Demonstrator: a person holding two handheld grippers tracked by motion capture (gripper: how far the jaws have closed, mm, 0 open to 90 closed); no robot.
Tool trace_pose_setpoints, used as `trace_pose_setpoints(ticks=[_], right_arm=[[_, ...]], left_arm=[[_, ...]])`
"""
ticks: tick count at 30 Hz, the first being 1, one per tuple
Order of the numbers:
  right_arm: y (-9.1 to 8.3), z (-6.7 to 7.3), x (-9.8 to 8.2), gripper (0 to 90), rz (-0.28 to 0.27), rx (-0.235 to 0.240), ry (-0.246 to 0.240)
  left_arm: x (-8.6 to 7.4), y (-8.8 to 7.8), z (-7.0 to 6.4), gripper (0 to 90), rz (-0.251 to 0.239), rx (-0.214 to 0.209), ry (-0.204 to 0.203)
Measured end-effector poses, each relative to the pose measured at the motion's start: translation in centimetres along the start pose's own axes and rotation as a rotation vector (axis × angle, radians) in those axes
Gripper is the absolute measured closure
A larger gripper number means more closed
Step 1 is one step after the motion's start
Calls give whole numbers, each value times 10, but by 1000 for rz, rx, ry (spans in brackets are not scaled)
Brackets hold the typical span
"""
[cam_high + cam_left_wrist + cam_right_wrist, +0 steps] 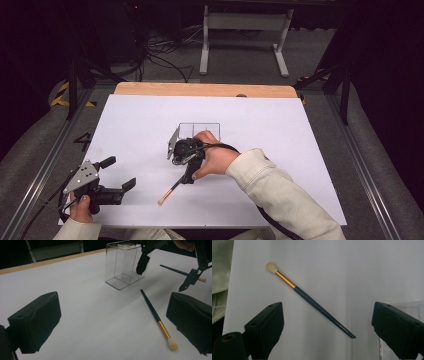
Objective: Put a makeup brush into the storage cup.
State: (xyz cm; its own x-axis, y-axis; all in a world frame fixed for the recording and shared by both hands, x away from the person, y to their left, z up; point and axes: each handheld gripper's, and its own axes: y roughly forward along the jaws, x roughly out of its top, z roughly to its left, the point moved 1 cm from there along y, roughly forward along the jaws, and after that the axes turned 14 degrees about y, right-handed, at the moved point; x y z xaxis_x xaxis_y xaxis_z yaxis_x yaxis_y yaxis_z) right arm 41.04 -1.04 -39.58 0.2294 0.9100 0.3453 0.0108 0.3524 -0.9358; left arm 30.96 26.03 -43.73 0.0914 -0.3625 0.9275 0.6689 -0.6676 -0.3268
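A slender makeup brush (312, 301) lay flat on the matte white table sheet (280, 135): a dark teal tapering handle, a bright gold metal ferrule, and a small rounded tuft of pale cream bristles. Just beyond it stood a clear, hard-walled rectangular organizer box (123, 265), split by see-through partitions into compartments, its edges catching faint reflections.

The right gripper (186, 165) hung over the brush's handle end, its blocky black rubbery jaws spread wide with nothing between the pads; the brush lay below and between them, untouched. The left gripper (117, 176) sat near the table's front left corner, jaws likewise spread and empty, with a grey three-cornered plate on top.

The right gripper view showed small lettering near the handle's pointed tip, unreadable at that size. The left gripper view showed a second thin dark brush (182, 272) lying farther off under the right gripper, and the box's inner dividers. The high view showed a cream fabric sleeve (280, 195) and a pale wooden edge (205, 89) at the table's far side.
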Motion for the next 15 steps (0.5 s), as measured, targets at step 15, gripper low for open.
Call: trace_pose_setpoints(ticks=[15], right_arm=[[18,0,1,125,41,19,-13]], left_arm=[[0,0,1,5,4,1,2]])
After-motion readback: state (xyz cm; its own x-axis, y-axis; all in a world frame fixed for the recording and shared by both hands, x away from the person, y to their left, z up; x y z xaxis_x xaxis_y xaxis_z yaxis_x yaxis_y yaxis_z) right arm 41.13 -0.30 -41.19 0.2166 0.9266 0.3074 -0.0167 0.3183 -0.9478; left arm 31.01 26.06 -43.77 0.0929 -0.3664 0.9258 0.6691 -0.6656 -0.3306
